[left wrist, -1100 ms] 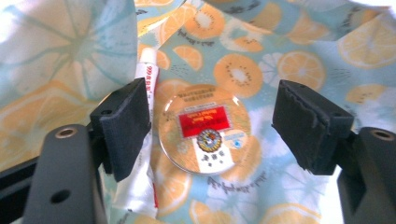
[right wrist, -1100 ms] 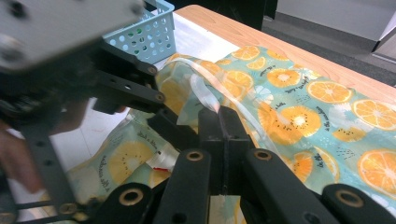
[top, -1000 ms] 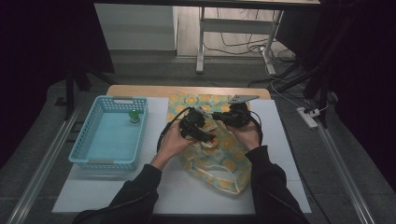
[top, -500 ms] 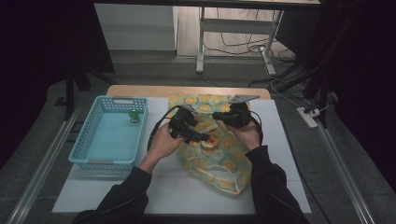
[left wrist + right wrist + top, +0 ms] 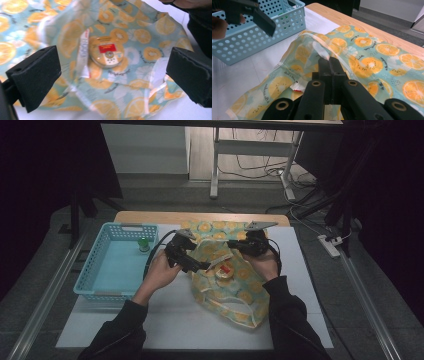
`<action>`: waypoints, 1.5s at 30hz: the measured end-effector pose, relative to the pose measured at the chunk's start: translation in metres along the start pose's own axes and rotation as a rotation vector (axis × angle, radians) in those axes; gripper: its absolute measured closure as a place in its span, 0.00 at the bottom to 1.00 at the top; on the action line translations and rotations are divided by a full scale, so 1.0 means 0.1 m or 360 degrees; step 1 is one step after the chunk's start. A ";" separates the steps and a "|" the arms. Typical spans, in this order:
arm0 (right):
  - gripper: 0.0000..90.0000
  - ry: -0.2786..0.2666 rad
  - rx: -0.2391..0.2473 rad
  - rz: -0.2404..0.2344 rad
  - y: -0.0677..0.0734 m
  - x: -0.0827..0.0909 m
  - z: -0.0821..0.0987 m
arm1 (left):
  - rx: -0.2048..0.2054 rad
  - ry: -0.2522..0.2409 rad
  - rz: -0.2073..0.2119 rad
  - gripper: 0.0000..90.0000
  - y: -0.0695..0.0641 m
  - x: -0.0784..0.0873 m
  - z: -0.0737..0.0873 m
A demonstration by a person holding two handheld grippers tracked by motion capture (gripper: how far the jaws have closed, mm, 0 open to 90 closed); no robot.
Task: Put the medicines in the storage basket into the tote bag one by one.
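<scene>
R gripper (image 5: 329, 62) clamped on bag (image 5: 235, 290) rim at its 12 o'clock, I think to hold the mouth up. L gripper (image 5: 112, 75) wide, nothing in it, over round tin (image 5: 107, 52) inside bag. Basket (image 5: 107, 285) at 9.

Overhead plus two close bag (image 5: 235, 285) views
</scene>
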State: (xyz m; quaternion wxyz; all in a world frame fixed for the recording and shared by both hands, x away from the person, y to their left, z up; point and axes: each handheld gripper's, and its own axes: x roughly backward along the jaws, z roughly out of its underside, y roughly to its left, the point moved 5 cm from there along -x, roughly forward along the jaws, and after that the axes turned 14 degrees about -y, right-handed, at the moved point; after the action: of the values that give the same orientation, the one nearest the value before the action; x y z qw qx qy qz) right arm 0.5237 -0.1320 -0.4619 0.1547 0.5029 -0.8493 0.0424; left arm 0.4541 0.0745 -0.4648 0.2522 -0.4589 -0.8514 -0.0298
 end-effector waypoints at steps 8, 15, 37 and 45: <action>1.00 -0.0007 0.0007 -0.0001 0.00 0.00 0.00 | 0.0030 -0.0030 -0.0098 0.00 0.15 0.23 0.05; 1.00 -0.0003 0.0006 0.0002 0.00 0.00 0.00 | 0.0062 -0.0069 -0.0183 0.00 0.33 0.48 0.10; 1.00 -0.0004 0.0007 0.0003 -0.01 0.00 0.00 | 0.0161 -0.0111 -0.0442 0.00 0.87 1.03 0.38; 1.00 -0.0003 0.0012 0.0002 0.00 -0.01 0.00 | 0.0228 -0.0098 -0.0521 0.00 1.07 1.11 0.50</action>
State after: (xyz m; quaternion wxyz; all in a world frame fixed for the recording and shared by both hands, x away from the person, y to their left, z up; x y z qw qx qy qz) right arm 0.5241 -0.1317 -0.4623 0.1519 0.5030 -0.8496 0.0452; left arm 0.4685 0.2353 -0.4771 0.2498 -0.2958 -0.9220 0.0044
